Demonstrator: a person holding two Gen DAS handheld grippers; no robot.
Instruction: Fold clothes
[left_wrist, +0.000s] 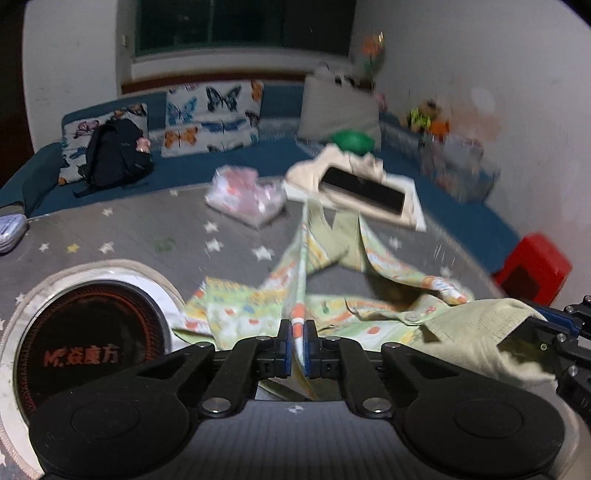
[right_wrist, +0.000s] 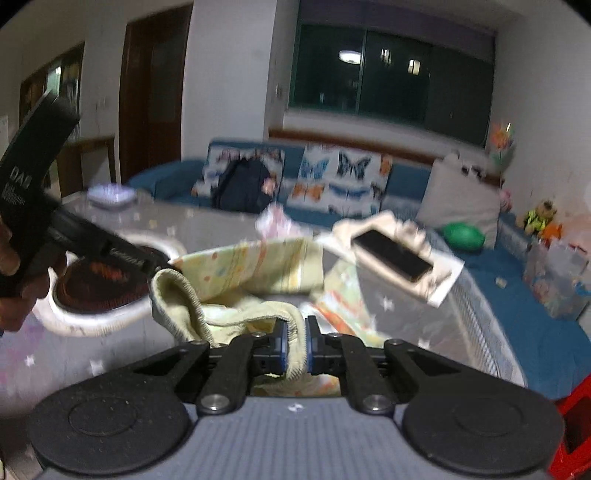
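The garment (left_wrist: 332, 258), soft crumpled printed cotton, hangs over the star-patterned table (left_wrist: 129, 236). The left gripper (left_wrist: 299, 332) pinches a printed fold. The right gripper (right_wrist: 295, 332) clamps its ribbed pale-green cuff (right_wrist: 295, 343).

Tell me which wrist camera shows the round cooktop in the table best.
The left wrist view: the cooktop lies close, with its red ring and lettering readable. In the right wrist view the cooktop is blurred and partly hidden behind the left gripper.
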